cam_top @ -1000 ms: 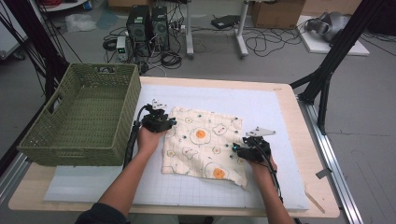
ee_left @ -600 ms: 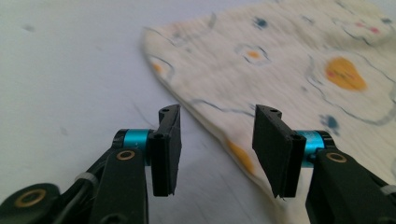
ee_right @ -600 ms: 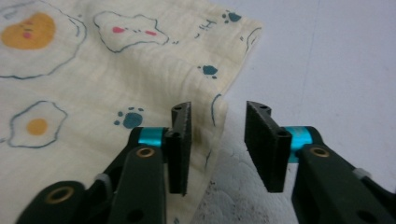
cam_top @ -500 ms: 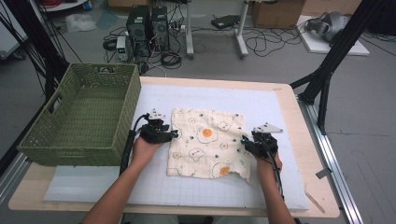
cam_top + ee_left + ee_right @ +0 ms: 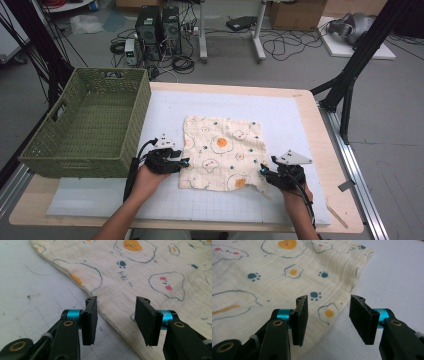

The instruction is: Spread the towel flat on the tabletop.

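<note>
The cream muslin cloth printed with fried eggs lies flat on the white gridded mat, its near corners just ahead of the left gripper and right gripper, both wide open and empty.

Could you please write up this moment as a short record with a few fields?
work: handling a printed cloth on a white mat
cloth: spread flat, near edge rumpled at its right corner
left gripper: open, jaws astride the cloth's edge
right gripper: open, jaws astride the cloth's edge
basket: green, at the table's left, apart from the cloth
table: wooden, under the mat
</note>
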